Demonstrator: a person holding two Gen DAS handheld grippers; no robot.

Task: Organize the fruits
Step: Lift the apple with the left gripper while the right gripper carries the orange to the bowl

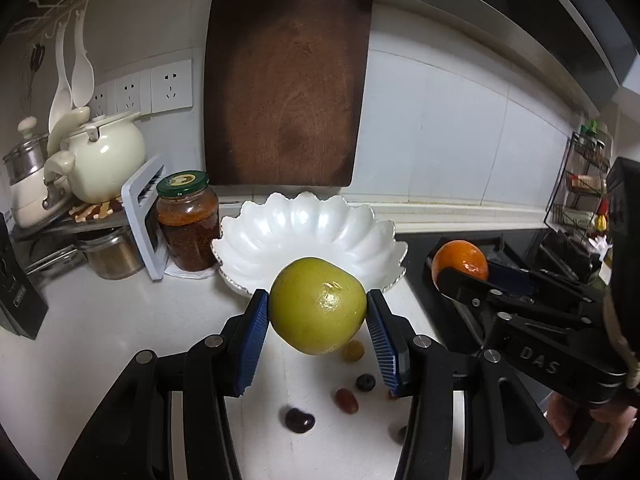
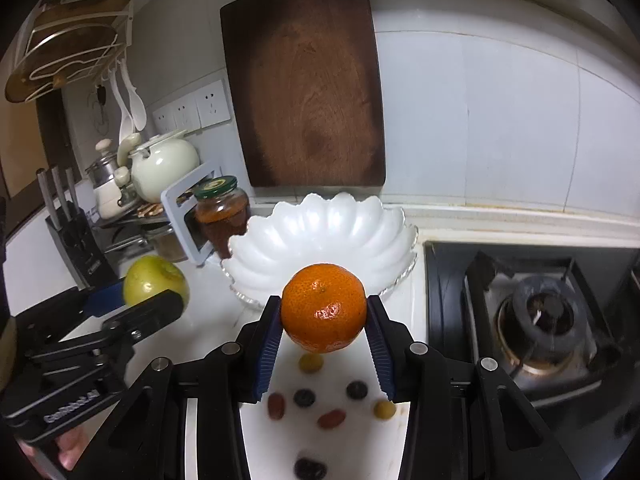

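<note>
Green and glossy, the apple (image 1: pixel 318 306) sat clamped between the blue pads (image 1: pixel 254 344) of my left gripper (image 1: pixel 318 312), lifted clear of the white counter (image 1: pixel 100 340). My right gripper (image 2: pixel 323 312) had its jaws closed partway on the orange (image 2: pixel 323 306), also held off the counter. Both fruits hung just in front of the white scalloped bowl (image 1: pixel 308 232), which stood against the wall below the dark wooden cutting board (image 1: pixel 286 80). Small loose fruits (image 2: pixel 306 398), probably grapes though they were blurred, lay scattered on the counter under the grippers. A green-lidded jar (image 1: pixel 188 220) stood just left of the bowl, and the gas stove (image 2: pixel 540 312) lay to its right.
</note>
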